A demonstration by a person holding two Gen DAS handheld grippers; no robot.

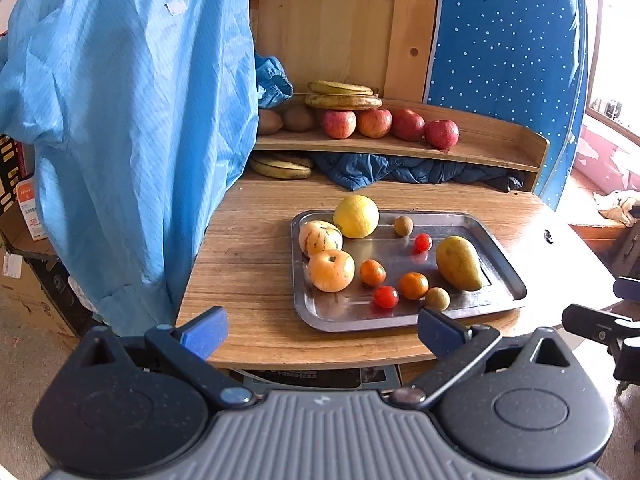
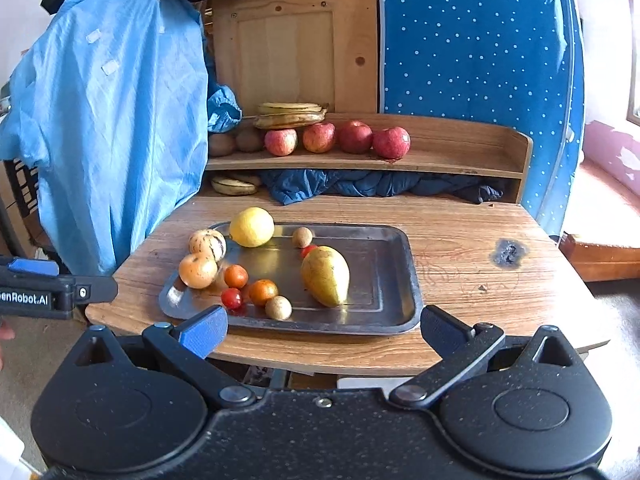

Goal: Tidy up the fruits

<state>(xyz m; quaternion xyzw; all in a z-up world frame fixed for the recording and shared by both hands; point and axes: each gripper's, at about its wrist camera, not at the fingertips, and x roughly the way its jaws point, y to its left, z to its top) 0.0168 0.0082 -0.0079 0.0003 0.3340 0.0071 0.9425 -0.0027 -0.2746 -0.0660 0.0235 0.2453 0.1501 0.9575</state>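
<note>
Steel, dull and smooth: a rectangular rimmed tray (image 1: 505, 266) lies on the wood-grain table (image 1: 248, 264) in the left wrist view, toward the table's near edge. On it, at the far-left corner, a round yellow citrus (image 1: 356, 216), a pale striped melon-like fruit (image 1: 320, 238) and an orange persimmon-shaped fruit (image 1: 331, 270) sit bunched together; a tapered yellow mango (image 1: 458, 263) lies toward the right rim; small tangerines, cherry tomatoes and brown longans lie scattered between. Left gripper (image 1: 320, 332), blue pads spread wide and empty, hovers off the table's near edge, short of the tray. Behind, a curved wooden shelf (image 1: 492, 148) carries four red apples (image 1: 390, 124). Right wrist view: same tray (image 2: 396, 280), mango (image 2: 325, 276) near its middle, citrus (image 2: 252, 227) at the far rim. Right gripper (image 2: 322, 330), fingers likewise apart and holding nothing, hangs just before the tray's near rim.
</note>
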